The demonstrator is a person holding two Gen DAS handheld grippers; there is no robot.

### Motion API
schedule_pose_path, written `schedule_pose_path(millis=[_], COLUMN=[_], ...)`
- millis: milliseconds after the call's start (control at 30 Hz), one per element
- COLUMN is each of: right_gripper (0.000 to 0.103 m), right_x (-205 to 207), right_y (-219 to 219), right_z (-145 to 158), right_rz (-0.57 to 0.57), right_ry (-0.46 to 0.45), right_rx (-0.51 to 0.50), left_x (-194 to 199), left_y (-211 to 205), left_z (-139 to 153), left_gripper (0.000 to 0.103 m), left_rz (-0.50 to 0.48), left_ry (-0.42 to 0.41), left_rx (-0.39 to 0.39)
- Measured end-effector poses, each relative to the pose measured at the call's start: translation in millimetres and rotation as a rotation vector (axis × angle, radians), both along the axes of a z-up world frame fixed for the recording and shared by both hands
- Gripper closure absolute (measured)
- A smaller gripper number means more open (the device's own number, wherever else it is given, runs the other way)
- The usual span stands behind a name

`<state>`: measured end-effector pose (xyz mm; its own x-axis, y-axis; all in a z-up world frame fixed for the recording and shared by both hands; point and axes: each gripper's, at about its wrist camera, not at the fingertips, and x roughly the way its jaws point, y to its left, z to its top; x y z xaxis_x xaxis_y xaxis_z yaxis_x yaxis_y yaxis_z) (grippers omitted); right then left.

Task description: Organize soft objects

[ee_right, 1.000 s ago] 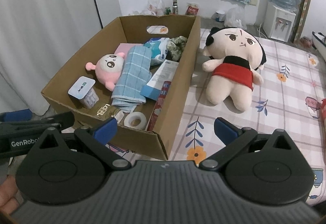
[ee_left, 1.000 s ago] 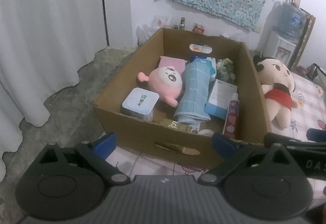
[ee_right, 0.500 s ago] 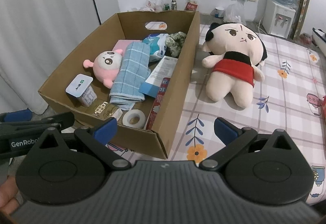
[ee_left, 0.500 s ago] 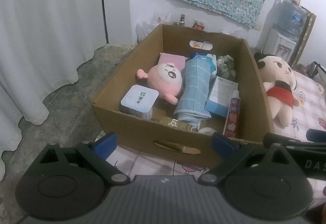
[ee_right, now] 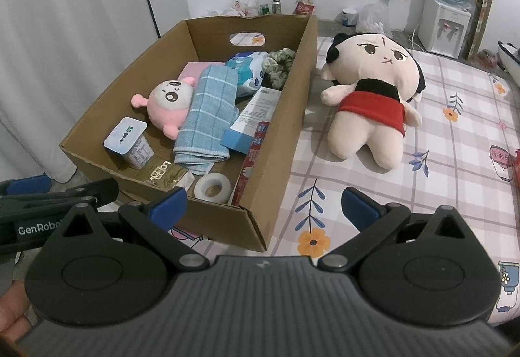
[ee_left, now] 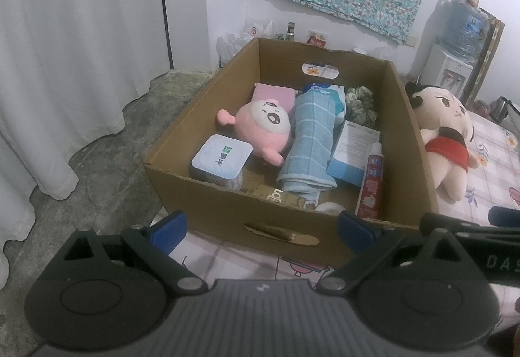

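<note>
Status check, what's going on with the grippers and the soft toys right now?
Left gripper, right gripper open, empty. Big doll beside box; pink plush inside. Nothing blocking.

The cardboard box (ee_right: 276,162) sits on the mattress (ee_right: 455,162), doll (ee_right: 373,103) lying just right of it. Inside: cup (ee_right: 128,142) front left, round plush (ee_right: 169,105) behind it, rolled towel (ee_right: 206,116) mid-box (plush against its left side), tape roll (ee_right: 213,187) at the front wall, scrunchie (ee_right: 279,66) back right.
</note>
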<state>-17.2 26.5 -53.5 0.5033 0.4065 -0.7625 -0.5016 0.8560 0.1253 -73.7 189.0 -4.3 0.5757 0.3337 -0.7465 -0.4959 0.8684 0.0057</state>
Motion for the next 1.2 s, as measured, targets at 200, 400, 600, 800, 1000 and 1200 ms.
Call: schedule_pose_path(millis=[200, 400, 600, 800, 1000, 1200], right_gripper=[0.001, 0.001, 0.001, 0.001, 0.001, 0.001], right_x=[0.3, 0.1, 0.5, 1.3, 1.5, 1.5], right_y=[-0.9, -1.0, -0.3, -0.1, -0.6, 0.9], right_z=[-1.4, -2.9, -3.8, -6.3, -8.8, -8.8], right_rz=[-0.004, -0.005, -0.006, -0.009, -0.009, -0.006], right_ry=[0.006, 0.013, 0.023, 0.039, 0.051, 0.053], right_rx=[0.001, -0.001, -0.001, -0.008, -0.012, -0.014], left_x=[-0.1, 0.0, -0.5, -0.8, -0.5, -2.0], left_y=[0.0, -0.5, -0.7, -0.8, -1.0, 0.4], left_z=[0.0, -0.2, -1.6, -5.1, -7.8, -7.7], left_gripper=[0.004, 0.004, 0.004, 0.004, 0.004, 0.004], left_rz=[0.0, 0.001, 0.0, -0.001, -0.005, -0.002], left_ry=[0.0, 0.002, 0.004, 0.011, 0.023, 0.026], left_rx=[0.001, 0.001, 0.0, -0.003, -0.008, -0.01])
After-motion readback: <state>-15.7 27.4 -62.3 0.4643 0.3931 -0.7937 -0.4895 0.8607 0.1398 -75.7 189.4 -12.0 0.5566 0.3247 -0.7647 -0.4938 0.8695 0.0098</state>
